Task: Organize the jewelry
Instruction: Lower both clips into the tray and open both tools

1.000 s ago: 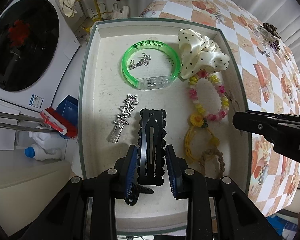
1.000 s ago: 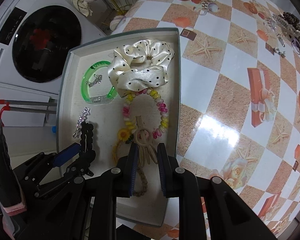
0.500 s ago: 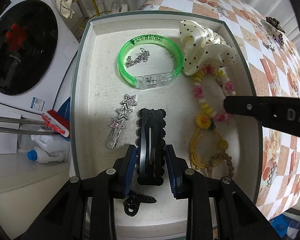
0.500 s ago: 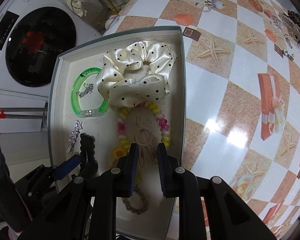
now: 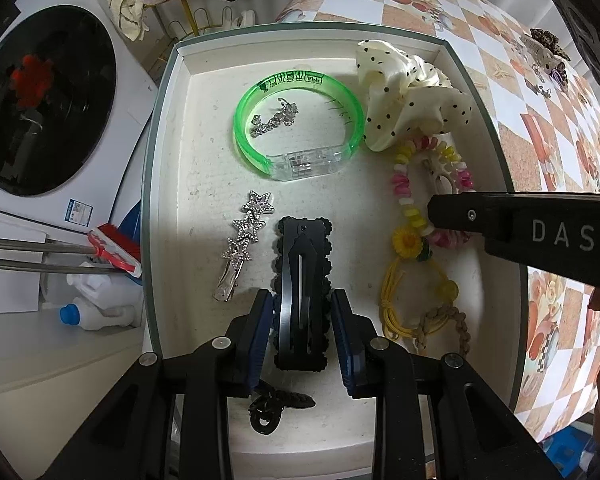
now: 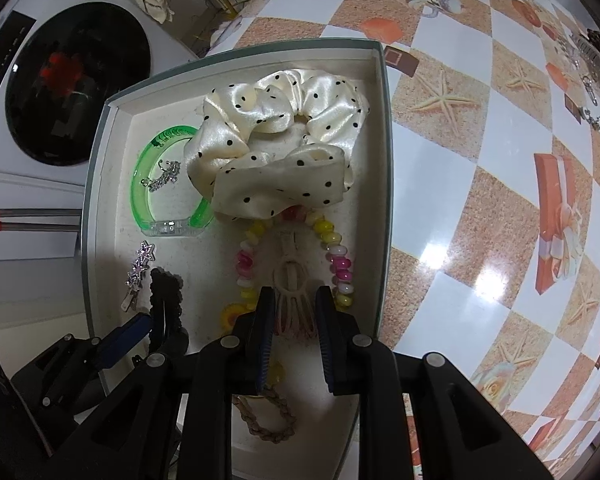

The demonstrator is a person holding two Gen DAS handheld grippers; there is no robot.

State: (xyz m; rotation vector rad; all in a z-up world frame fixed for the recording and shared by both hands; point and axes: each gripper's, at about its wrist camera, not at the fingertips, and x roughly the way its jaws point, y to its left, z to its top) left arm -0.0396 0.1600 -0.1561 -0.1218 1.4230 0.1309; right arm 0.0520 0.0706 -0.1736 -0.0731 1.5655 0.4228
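1. The left claw (image 5: 302,322) was clamped on a black scalloped hair clip (image 5: 302,280) over the white tray (image 5: 168,184).
2. The right claw (image 6: 294,312) gripped a cream comb-shaped clip (image 6: 292,280) inside a ring of the pink-and-yellow bead bracelet (image 6: 340,268).
3. A green bangle (image 5: 300,92), star clip (image 5: 246,236) and dotted scrunchie (image 6: 276,140) lay in the tray on the bench (image 6: 480,200).
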